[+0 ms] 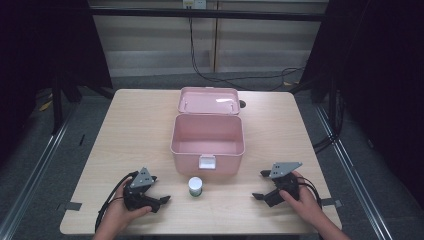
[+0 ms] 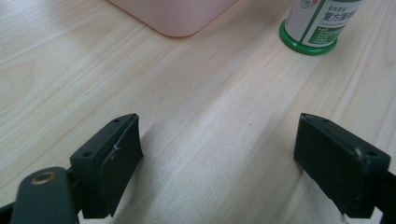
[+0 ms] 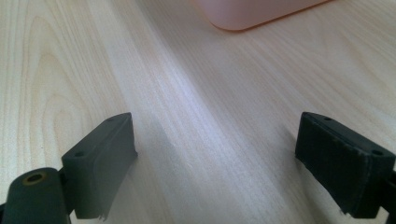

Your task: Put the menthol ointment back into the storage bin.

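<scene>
A pink box stands open in the middle of the table, its lid tipped back behind it. A small white bottle with a green base stands upright just in front of the box. It appears again in the left gripper view as the bottle, ahead and to the right of the jaws. My left gripper rests on the table at the front left, open and empty. My right gripper rests at the front right, open and empty, pointing toward the bottle.
The light wooden table has bare surface on both sides of the box. The box's pink corner lies ahead of the left jaws, and a box corner ahead of the right jaws. Black cables run on the floor behind.
</scene>
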A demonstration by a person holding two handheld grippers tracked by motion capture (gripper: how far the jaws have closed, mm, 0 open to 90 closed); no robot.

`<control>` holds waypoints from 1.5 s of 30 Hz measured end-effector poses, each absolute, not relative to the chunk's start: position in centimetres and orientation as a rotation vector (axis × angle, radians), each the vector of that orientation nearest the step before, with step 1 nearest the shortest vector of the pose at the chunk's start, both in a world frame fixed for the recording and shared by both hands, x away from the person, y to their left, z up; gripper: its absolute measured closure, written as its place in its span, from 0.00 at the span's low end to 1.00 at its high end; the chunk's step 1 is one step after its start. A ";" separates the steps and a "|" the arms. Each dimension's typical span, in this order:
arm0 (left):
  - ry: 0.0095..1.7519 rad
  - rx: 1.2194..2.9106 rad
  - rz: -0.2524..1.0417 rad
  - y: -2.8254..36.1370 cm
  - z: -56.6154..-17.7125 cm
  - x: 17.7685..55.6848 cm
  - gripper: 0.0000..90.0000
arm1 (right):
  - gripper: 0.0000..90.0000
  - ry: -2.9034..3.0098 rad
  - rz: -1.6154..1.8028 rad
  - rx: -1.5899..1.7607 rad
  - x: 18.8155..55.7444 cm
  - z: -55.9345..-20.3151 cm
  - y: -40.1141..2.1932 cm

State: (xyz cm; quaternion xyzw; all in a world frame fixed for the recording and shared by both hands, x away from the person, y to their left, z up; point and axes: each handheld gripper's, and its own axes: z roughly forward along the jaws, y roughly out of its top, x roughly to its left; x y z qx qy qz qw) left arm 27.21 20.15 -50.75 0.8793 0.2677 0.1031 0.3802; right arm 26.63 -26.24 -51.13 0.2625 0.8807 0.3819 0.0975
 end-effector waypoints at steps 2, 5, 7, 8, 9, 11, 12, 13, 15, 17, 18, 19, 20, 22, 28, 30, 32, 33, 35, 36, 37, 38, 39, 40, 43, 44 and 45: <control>0.691 2.242 0.267 20.1 -50.8 27.2 0.16 | 0.13 2.607 1.131 0.777 26.6 -51.1 -26.2; 0.731 2.240 0.280 19.9 -50.7 26.9 0.16 | 0.13 2.608 1.130 0.777 26.6 -51.1 -26.2; 0.741 2.254 0.275 19.8 -50.5 26.9 0.17 | 0.13 2.607 1.129 0.776 26.6 -51.1 -26.2; 0.786 2.297 0.271 19.6 -50.0 26.9 0.19 | 0.13 2.607 1.128 0.777 26.6 -51.1 -26.2; 0.786 2.297 0.271 19.6 -50.0 26.9 0.21 | 0.13 2.606 1.127 0.778 26.6 -51.1 -26.2; 0.806 2.410 0.227 18.8 -48.9 26.7 0.24 | 0.13 2.607 1.128 0.777 26.6 -51.1 -26.2; 0.800 2.450 0.211 18.4 -48.6 26.6 0.26 | 0.13 2.607 1.128 0.778 26.6 -51.1 -26.2; 0.774 2.491 0.199 18.1 -48.3 26.5 0.26 | 0.13 2.606 1.128 0.780 26.6 -51.1 -26.2; 0.740 2.548 0.156 17.4 -47.4 26.3 0.27 | 0.13 2.605 1.128 0.780 26.6 -51.1 -26.2; 0.739 2.556 0.113 16.6 -46.5 26.4 0.29 | 0.13 2.604 1.125 0.784 26.6 -51.1 -26.2; 0.738 2.561 0.094 16.1 -46.0 26.5 0.30 | 0.13 2.603 1.124 0.783 26.6 -51.1 -26.2; 0.738 2.561 0.094 16.1 -46.0 26.5 0.30 | 0.13 2.603 1.124 0.783 26.6 -51.1 -26.2; 0.717 2.576 0.072 15.4 -45.5 26.6 0.30 | 0.13 2.604 1.126 0.783 26.6 -51.1 -26.2; 0.659 2.651 0.049 13.9 -44.4 27.1 0.31 | 0.13 2.604 1.126 0.783 26.6 -51.1 -26.2; 0.607 2.693 0.024 11.7 -42.8 28.0 0.34 | 0.13 2.604 1.125 0.783 26.6 -51.1 -26.2; 0.589 2.706 0.015 11.0 -42.6 28.2 0.35 | 0.13 2.603 1.124 0.783 26.6 -51.1 -26.2; 0.570 2.726 0.004 10.3 -42.5 28.4 0.36 | 0.13 2.604 1.126 0.786 26.6 -51.1 -26.2; 0.565 2.736 -0.007 10.0 -42.5 28.5 0.36 | 0.13 2.603 1.125 0.785 26.6 -51.1 -26.2; 0.550 2.745 -0.012 9.5 -42.6 28.7 0.37 | 0.13 2.601 1.124 0.789 26.6 -51.1 -26.2; 0.552 2.747 -0.019 9.1 -42.7 28.7 0.37 | 0.13 2.600 1.124 0.791 26.6 -51.1 -26.2; 0.540 2.750 -0.023 8.8 -42.8 28.8 0.38 | 0.13 2.599 1.124 0.792 26.6 -51.1 -26.2; 0.540 2.750 -0.023 8.8 -42.8 28.8 0.39 | 0.13 2.599 1.124 0.792 26.6 -51.1 -26.2; 0.528 2.766 -0.022 8.3 -42.9 29.0 0.39 | 0.13 2.600 1.123 0.795 26.5 -51.1 -26.1; 0.519 2.771 -0.022 8.0 -42.9 29.1 0.39 | 0.13 2.599 1.123 0.792 26.6 -51.1 -26.2; 0.515 2.771 -0.022 7.4 -43.0 29.2 0.40 | 0.13 2.599 1.124 0.794 26.5 -51.1 -26.1; 0.505 2.787 -0.028 7.1 -43.0 29.3 0.40 | 0.13 2.600 1.123 0.794 26.5 -51.1 -26.2; 0.513 2.800 -0.021 6.6 -43.0 29.5 0.41 | 0.13 2.599 1.124 0.795 26.5 -51.1 -26.1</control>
